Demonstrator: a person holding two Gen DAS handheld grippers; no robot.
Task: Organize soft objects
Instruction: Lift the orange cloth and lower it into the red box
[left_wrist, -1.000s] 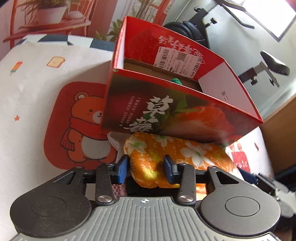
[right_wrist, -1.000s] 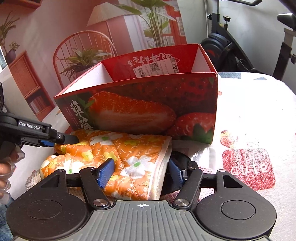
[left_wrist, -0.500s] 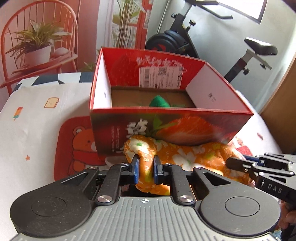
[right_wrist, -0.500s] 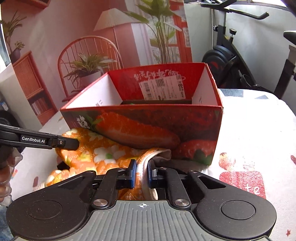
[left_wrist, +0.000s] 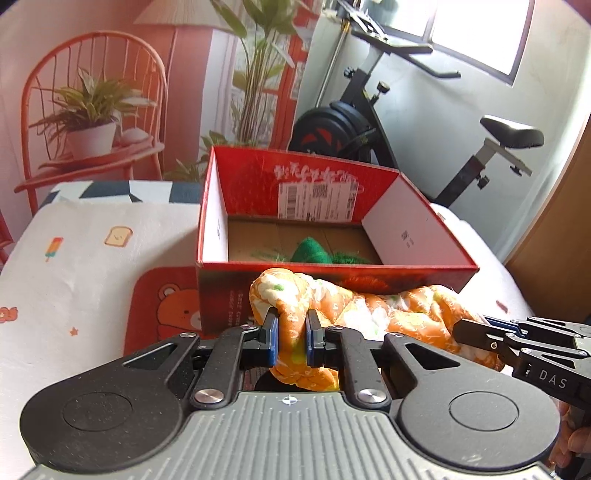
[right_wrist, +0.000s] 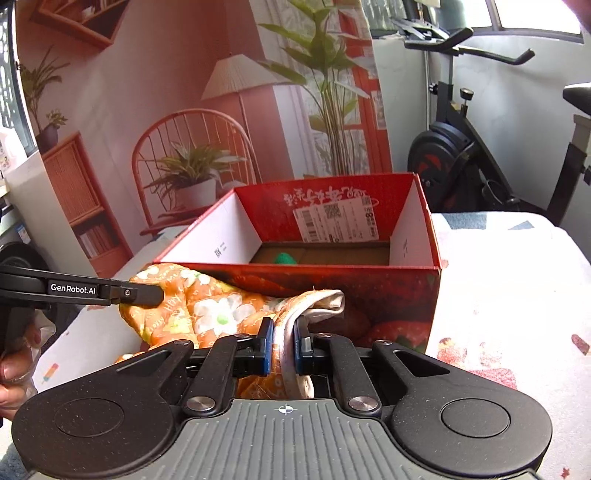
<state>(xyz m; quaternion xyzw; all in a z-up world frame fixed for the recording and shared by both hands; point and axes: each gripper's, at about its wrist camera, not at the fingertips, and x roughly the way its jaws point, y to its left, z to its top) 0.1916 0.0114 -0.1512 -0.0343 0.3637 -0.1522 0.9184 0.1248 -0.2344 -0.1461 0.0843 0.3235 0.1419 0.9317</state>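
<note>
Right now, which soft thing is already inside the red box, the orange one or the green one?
The green one. It lies on the box floor, alone. The orange flowery cloth is outside, in front of the box, pinched at both ends.

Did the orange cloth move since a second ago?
Yes. The orange cloth went up: it lay low against the red box front, and now its top nears the rim, clamped by left gripper and right gripper.

Soft printed orange cloth (left_wrist: 388, 314), glossy red cardboard box (left_wrist: 417, 225) with a paper label (left_wrist: 317, 201), matt black plastic fingers (left_wrist: 271, 332).
</note>
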